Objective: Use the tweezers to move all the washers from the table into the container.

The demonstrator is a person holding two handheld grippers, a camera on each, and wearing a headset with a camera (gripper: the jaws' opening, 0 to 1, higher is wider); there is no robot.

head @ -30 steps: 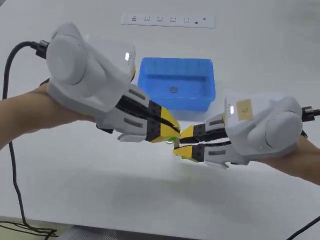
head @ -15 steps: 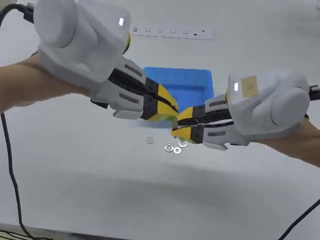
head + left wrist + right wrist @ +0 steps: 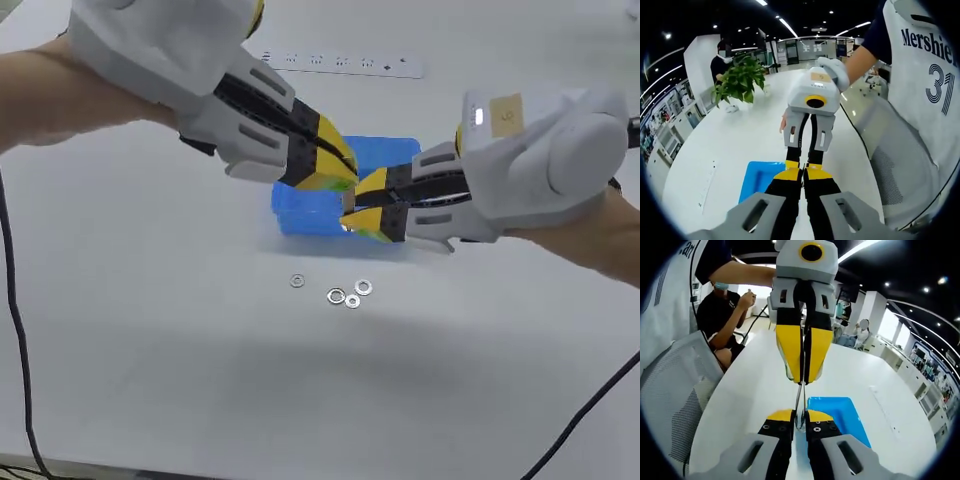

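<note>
Four washers (image 3: 336,295) on the white surface (image 3: 150,340), is that your count?
— Four; three bunched close together, one apart to their left; all lie on the near side of the blue container (image 3: 300,215), none touching it.
— One container, one pair of tweezers?
— One of each, plus one power strip (image 3: 335,63) at the far side; the tweezers (image 3: 800,395) are a thin metal sliver (plainest in the right gripper view), running from the left tongs (image 3: 802,377) down into the right tongs (image 3: 800,424).
— Both clamped, then?
— Both pressed together on the tweezers, meeting tip to tip over the container.
— What is hidden?
— In the head view the tongs cover much of the container, so I cannot judge its inside; the left tool's housing is cut off at the top edge; the tweezers there are too thin to make out.
</note>
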